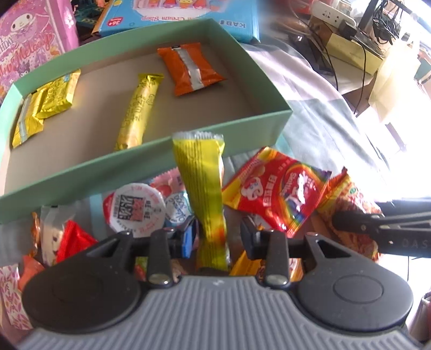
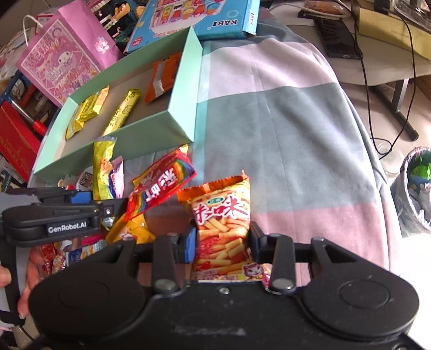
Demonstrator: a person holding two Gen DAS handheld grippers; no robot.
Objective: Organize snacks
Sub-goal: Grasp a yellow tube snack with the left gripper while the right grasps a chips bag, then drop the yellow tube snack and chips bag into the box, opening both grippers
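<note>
My left gripper (image 1: 218, 237) is shut on a long yellow-green snack packet (image 1: 202, 183), which stands up between the pads in front of the mint-green box (image 1: 80, 183). The box holds an orange packet (image 1: 190, 67), a yellow bar (image 1: 137, 107) and yellow packets (image 1: 45, 105). My right gripper (image 2: 222, 242) is shut on an orange bag of fry-shaped snacks (image 2: 223, 215), with a pad against each side. A red candy bag (image 2: 159, 183) lies between the two grippers. Beneath the left gripper is a heap of loose snacks with jelly cups (image 1: 134, 207).
The snacks lie on a pink and grey-green blanket (image 2: 282, 121). Behind the box are a blue toy carton (image 2: 202, 16) and a pink gift bag (image 2: 62, 62). A lined bin (image 2: 414, 188) stands at the right, beyond it a desk with cables (image 2: 377, 40). A hand (image 2: 29, 272) shows at lower left.
</note>
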